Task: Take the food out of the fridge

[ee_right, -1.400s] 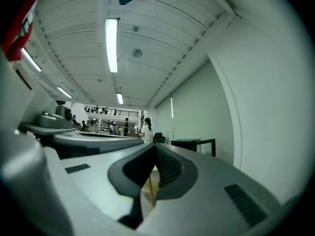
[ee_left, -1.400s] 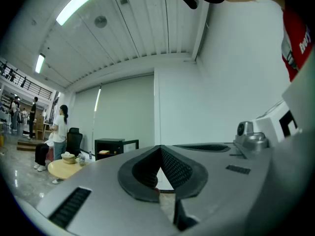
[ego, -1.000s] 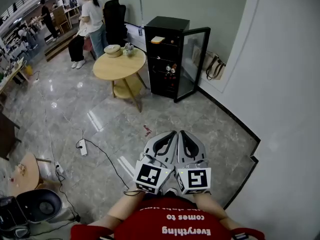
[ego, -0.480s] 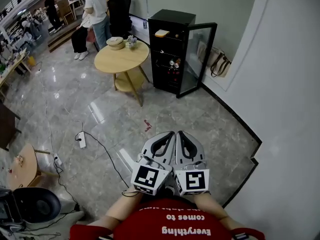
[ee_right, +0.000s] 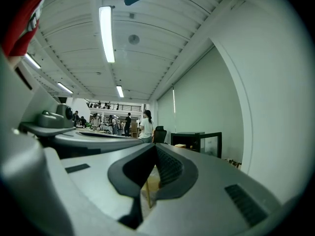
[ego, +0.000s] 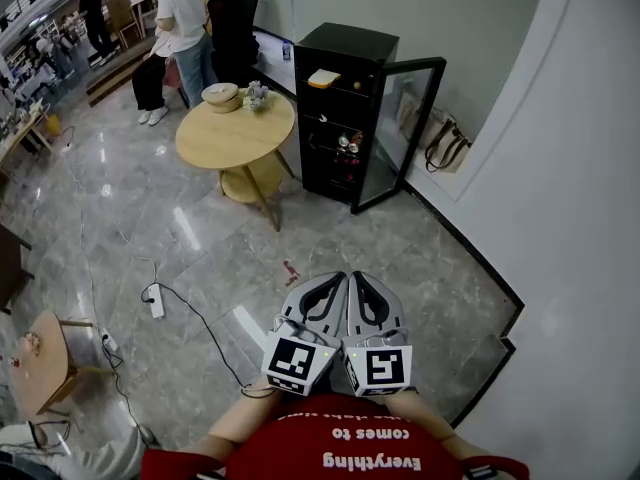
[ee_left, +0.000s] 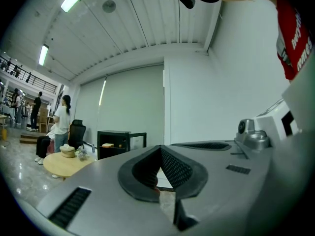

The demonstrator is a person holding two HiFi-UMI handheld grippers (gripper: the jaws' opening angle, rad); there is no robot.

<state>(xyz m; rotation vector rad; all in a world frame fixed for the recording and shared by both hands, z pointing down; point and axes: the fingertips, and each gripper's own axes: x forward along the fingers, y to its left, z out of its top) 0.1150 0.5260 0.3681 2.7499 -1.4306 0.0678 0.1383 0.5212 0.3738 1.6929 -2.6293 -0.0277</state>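
Step in hand, by my reading: the approach, with no reach begun. The black upright fridge (ego: 345,46) stands at upper centre of the head view against the grey wall. Its glass door (ego: 402,133) is swung open toward the right. The food is inside: a flat yellow-orange item (ego: 322,78) on the top shelf and a cluster of small can-like things (ego: 349,143) on a middle shelf. They are too small to identify, and both are well apart from the grippers.

Left gripper (ego: 332,286) and right gripper (ego: 365,284) sit side by side at lower centre, close to the red-shirted torso. The fingers of each are together, with nothing between them.

To do it well:
- Come in square to the open front, left of the door's edge, so the door is not knocked.
- Part the fingers before entering a shelf.
- The top-shelf item looks the easiest first pick. Being flat, it likely wants a level grip across its thin sides.

Surroundings:
- A round pale-wood tabletop (ego: 235,133) stands just beside the fridge's left flank and carries a woven bowl (ego: 221,96). It is a probable set-down spot, but it narrows the approach.
- A white power strip with a black cable (ego: 155,300) lies on the marble floor at left, off the straight line.
- A small red mark (ego: 290,268) lies on the path and appears flat.
- A tan tote bag (ego: 445,148) leans on the wall behind the door.
- A person in a white top (ego: 185,13) and a black office chair (ego: 232,23) are beyond the tabletop at upper left.
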